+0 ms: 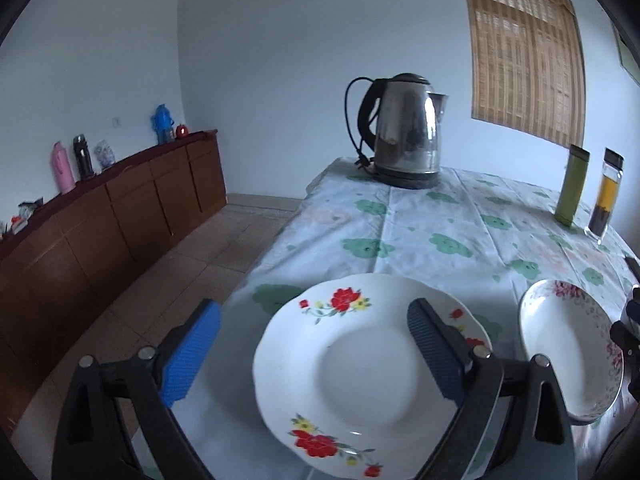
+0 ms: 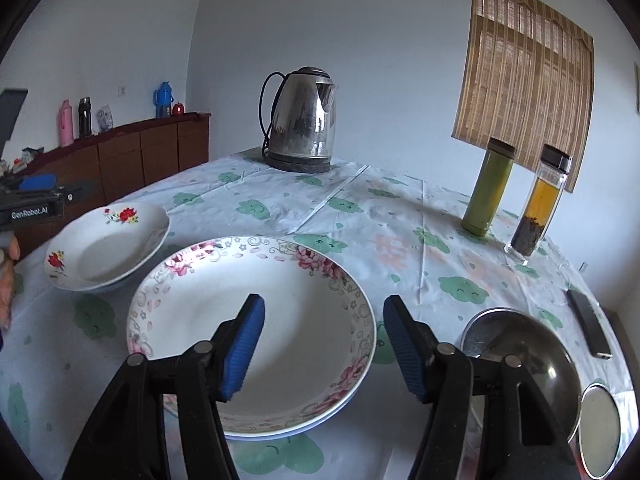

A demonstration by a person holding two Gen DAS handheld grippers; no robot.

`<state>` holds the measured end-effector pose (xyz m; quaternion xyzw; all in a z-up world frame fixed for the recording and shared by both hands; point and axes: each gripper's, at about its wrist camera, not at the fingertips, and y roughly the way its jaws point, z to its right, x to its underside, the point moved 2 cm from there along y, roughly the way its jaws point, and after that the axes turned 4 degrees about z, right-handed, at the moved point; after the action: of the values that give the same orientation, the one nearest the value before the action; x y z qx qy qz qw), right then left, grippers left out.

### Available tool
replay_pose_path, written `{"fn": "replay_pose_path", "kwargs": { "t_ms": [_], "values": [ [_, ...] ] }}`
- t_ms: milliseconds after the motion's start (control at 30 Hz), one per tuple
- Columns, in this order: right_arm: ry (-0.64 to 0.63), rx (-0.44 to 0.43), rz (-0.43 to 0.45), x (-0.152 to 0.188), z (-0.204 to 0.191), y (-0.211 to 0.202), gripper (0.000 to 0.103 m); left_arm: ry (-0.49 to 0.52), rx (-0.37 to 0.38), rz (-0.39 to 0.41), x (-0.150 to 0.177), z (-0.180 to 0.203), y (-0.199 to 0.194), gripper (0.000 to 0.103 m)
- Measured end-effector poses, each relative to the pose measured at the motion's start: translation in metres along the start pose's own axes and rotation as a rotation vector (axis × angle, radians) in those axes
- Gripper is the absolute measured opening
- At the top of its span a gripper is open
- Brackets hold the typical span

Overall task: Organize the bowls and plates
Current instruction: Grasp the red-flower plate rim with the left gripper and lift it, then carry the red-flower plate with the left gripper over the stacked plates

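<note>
My left gripper (image 1: pixel 314 344) and right gripper (image 2: pixel 324 344) are released, fingers spread. Step: approach. Next, I judge, clamp the pink-flowered plate (image 2: pixel 304 320) rim squarely.

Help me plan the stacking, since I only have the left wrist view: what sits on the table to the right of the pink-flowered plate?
Observer: A metal bowl stands just right of the pink-flowered plate, with a smaller round metal piece beyond it.
Operator: Is the right gripper holding that plate?
Observer: No. The right gripper is open above the plate's right half and grips nothing.
Operator: Does the plate lie alone on the cloth?
Observer: It seems not. A bluish rim shows under its near edge, so it appears to rest on another dish.
</note>
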<state>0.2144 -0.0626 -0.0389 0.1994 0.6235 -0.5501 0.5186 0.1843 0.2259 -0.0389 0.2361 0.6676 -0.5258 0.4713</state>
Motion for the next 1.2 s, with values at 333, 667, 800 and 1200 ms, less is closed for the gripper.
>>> {"fn": "replay_pose_path", "kwargs": {
  "t_ms": [333,667,800,1200],
  "values": [
    [0.037,-0.165,-0.062,-0.021,-0.056,0.015,0.035,-0.085,0.028,-0.11,0.013,-0.02,0.019,0.095],
    [-0.039,-0.236,-0.151,-0.033,-0.119,0.049,0.033,-0.095,0.061,-0.197,0.023,-0.02,0.034,0.085],
    [-0.061,-0.25,-0.204,-0.035,-0.137,0.064,0.03,-0.107,0.069,-0.219,0.026,-0.022,0.038,0.082],
    [-0.099,-0.216,-0.291,-0.035,-0.151,0.092,0.031,-0.121,0.064,-0.272,0.033,-0.025,0.05,0.081]
  ]
}}
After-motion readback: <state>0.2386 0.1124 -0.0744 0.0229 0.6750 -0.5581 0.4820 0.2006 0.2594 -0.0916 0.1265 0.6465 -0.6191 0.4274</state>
